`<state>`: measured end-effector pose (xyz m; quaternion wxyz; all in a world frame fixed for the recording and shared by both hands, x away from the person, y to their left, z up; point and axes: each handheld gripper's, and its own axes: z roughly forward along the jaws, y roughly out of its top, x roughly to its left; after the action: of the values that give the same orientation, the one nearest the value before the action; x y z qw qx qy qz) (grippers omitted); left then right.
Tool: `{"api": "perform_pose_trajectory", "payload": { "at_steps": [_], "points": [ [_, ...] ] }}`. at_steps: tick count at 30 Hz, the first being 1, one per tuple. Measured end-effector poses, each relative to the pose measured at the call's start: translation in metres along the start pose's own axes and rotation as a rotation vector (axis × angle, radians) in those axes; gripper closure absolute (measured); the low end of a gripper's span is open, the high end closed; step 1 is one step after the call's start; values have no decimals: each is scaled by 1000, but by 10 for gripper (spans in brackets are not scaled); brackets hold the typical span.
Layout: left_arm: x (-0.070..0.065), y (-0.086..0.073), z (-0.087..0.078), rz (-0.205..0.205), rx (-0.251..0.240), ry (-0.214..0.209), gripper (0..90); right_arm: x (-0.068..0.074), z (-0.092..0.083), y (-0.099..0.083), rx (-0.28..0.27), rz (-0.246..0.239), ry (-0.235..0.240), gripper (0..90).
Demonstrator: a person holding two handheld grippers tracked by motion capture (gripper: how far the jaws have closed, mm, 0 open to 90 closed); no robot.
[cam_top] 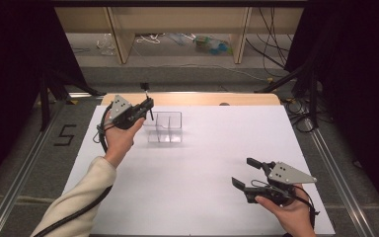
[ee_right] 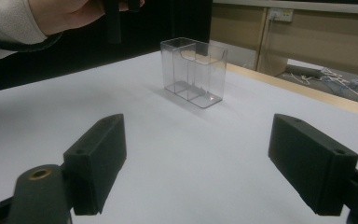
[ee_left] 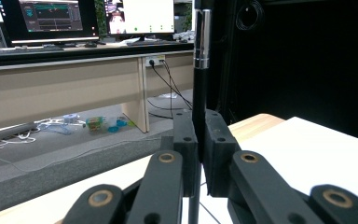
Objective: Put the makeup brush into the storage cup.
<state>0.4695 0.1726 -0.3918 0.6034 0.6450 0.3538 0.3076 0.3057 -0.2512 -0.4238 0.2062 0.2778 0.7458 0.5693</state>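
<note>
My left gripper [cam_top: 149,105] is raised over the far left of the white table [cam_top: 202,197], just left of a clear plastic organiser [cam_top: 165,127] with compartments. It is shut on a thin black rod [cam_top: 148,98] with a silver band, held roughly upright. In the left gripper view the rod [ee_left: 200,70] runs up between the closed jaws [ee_left: 199,126]. My right gripper [cam_top: 244,172] rests low near the front right, open, with nothing between its jaws. The right gripper view looks past the wide-apart jaws [ee_right: 205,163] at the organiser [ee_right: 194,72] and the left hand [ee_right: 70,11].
A wooden strip [cam_top: 192,98] borders the table's far edge. Beyond it are desk legs [cam_top: 121,39], floor cables [cam_top: 271,54] and small clutter. Black curtains [cam_top: 355,74] flank both sides. Metal rails [cam_top: 335,173] run along the table.
</note>
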Motion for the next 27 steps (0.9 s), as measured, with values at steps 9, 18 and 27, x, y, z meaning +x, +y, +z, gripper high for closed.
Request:
{"api": "perform_pose_trajectory", "payload": {
  "at_steps": [9, 18, 27],
  "points": [
    [3, -1, 2, 5, -2, 2, 850, 0, 0, 0, 0, 1, 0, 204],
    [4, -2, 5, -8, -6, 6, 850, 0, 0, 0, 2, 0, -1, 204],
    [6, -3, 6, -3, -1, 7, 850, 2, 0, 0, 13, 22, 1, 204]
  ]
}}
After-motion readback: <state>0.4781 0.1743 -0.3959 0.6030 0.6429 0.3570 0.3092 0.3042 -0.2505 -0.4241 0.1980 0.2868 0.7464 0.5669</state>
